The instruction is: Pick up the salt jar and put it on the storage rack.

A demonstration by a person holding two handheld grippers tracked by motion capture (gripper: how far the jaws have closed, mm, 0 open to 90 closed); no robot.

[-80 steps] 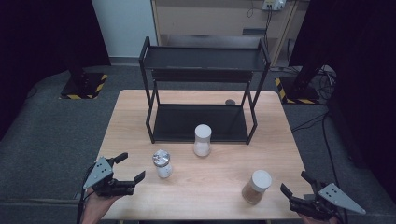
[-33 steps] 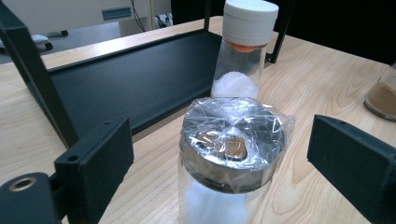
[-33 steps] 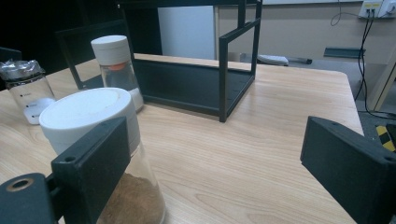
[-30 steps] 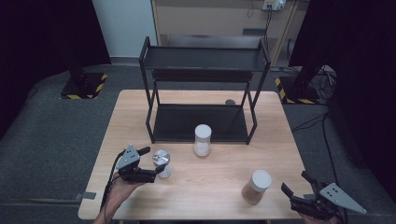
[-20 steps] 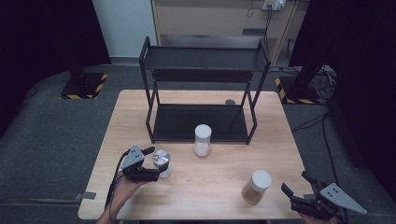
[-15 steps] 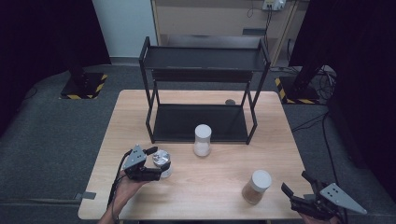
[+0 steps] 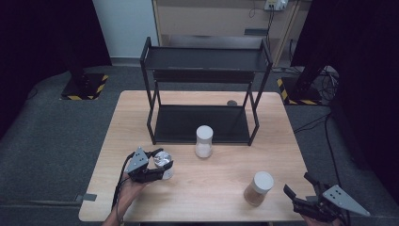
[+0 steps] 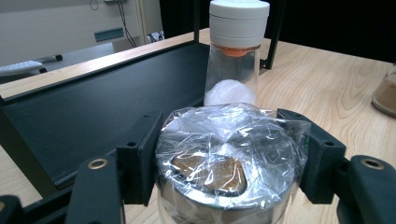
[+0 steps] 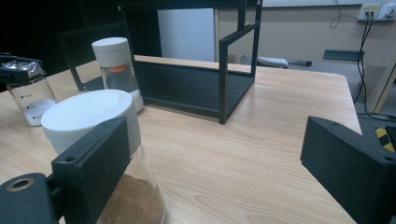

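1. Landmark — the black two-tier rack (image 7: 205, 94) standing at the far half of my wooden table (image 7: 282, 155); I place everything below against it.
2. Film-covered jar (image 7: 163, 164) — a clear glass jar, mouth sealed with crinkled plastic wrap over a metal rim. It stands on the table in front of the rack's left front leg, well clear of it. In my left gripper view brown lumps show under the film (image 8: 208, 170); in my right gripper view I see a white filling in its lower part (image 9: 35, 111).
3. My left gripper (image 7: 157, 165) — its jaws have just been closing and now pinch the film-covered jar at its rim, one black pad pressed on each side.
4. White-capped jar (image 7: 203, 141) — clear, tapered, upright, just in front of the rack's lower shelf near its middle. It holds a white powder heaped at the bottom.
5. Brown-powder jar (image 7: 258, 188) — clear with a white lid, upright, in front of the rack's right end and nearer my table edge; it is partly filled with brown powder.
6. My right gripper (image 7: 306, 195) — jaws spread wide, gripping nothing, just right of the brown-powder jar and not touching it.
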